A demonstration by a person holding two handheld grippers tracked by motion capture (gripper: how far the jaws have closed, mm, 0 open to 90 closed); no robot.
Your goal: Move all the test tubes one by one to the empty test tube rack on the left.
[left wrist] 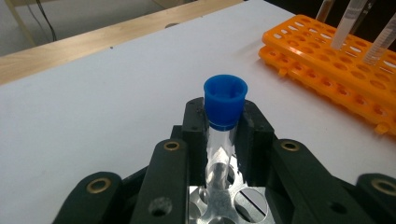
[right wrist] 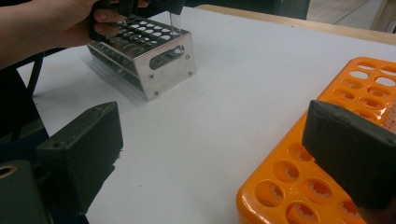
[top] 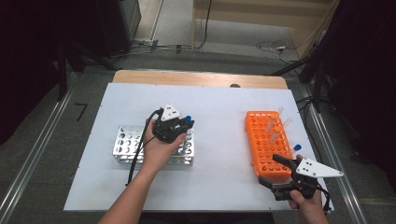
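A clear tube with a blue cap (left wrist: 225,100) stands upright between the pads of my left gripper (left wrist: 224,121), which is shut on it just below the cap. Its lower end sits in a hole at the right end of the metal rack (left wrist: 224,205). From above, the left gripper (top: 180,125) is over that end of the metal rack (top: 125,144), the blue cap (top: 188,119) showing beside it. My right gripper (top: 270,170) is open at the near corner of the orange rack (top: 264,140). In the right gripper view its jaws (right wrist: 215,140) stand wide with nothing between the pads.
Several tubes (top: 275,128) stand in the far part of the orange rack, one with a blue cap (top: 297,147) at its right side. White table surface (top: 219,121) lies between the two racks. The table's wooden far edge (top: 201,78) runs behind.
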